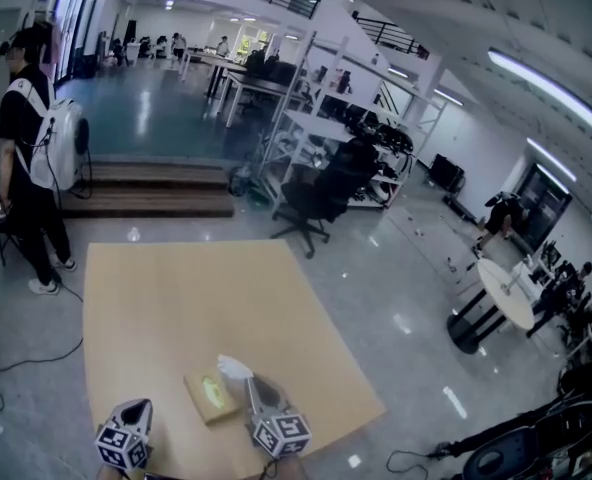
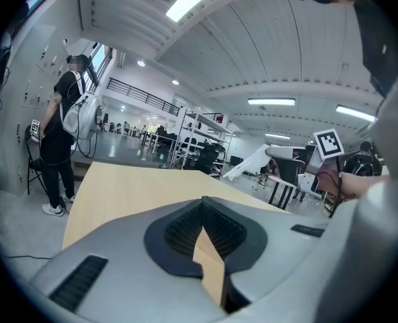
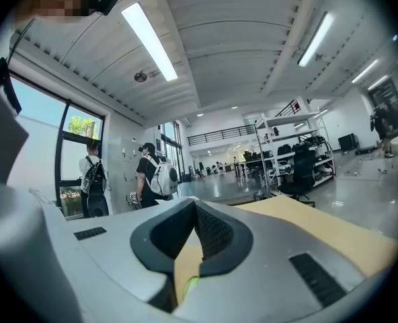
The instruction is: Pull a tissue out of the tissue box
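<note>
A tan tissue box (image 1: 210, 398) lies flat on the wooden table (image 1: 176, 298), near its front edge. My right gripper (image 1: 248, 379) sits just right of the box, shut on a white tissue (image 1: 233, 367) that stands up above the box's far end. In the left gripper view the tissue (image 2: 247, 166) trails from the right gripper (image 2: 269, 153) in the air. Whether it still hangs in the box slot I cannot tell. My left gripper (image 1: 141, 406) rests left of the box, apart from it, shut (image 2: 203, 202) and empty. The right gripper's (image 3: 194, 204) own view hides the tissue.
A person with a white backpack (image 1: 26, 148) stands off the table's far left corner. A black office chair (image 1: 311, 203) and metal shelves (image 1: 326, 118) stand beyond the far edge. A round white table (image 1: 504, 293) is on the right. Cables (image 1: 36, 353) run across the floor.
</note>
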The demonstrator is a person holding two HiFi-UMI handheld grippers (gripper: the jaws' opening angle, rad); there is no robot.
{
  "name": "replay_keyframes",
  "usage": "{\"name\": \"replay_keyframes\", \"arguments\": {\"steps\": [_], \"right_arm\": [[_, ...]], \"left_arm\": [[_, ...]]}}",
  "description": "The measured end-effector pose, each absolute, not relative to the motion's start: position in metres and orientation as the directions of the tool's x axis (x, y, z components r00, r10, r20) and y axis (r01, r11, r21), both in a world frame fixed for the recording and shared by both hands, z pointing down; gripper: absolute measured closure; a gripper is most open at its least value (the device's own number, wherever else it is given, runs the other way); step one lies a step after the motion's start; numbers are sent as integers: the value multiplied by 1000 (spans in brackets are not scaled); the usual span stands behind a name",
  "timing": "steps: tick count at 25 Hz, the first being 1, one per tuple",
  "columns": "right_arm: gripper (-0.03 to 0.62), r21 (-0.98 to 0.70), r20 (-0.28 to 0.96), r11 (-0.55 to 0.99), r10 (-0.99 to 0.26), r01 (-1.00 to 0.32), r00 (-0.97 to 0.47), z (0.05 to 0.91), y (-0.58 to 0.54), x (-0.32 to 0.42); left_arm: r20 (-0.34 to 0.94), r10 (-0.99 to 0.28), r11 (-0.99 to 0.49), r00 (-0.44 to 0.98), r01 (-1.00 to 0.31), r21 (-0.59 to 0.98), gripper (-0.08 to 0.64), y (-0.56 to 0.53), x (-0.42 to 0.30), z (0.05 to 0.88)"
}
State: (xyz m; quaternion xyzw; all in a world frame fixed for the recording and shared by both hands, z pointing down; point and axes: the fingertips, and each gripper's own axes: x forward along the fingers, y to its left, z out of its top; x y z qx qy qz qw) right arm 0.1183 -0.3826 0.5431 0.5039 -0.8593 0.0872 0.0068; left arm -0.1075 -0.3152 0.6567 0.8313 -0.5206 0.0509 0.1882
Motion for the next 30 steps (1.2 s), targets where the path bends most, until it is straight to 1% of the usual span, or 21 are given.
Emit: {"name": "replay_keyframes", "arguments": {"steps": [9, 16, 30], "right_arm": [[583, -124, 91, 481, -865, -868, -493, 554, -364, 120], [583, -101, 121, 463, -873, -881, -472, 556, -343, 122], [583, -137, 121, 406, -898, -903, -422, 555, -279, 136]], "left_arm": [[260, -853, -394, 452, -885, 247, 552, -301, -108, 650], [235, -856, -408, 461, -880, 242, 552, -297, -105, 637], [164, -848, -463, 503, -856, 231, 552, -272, -97, 604]]}}
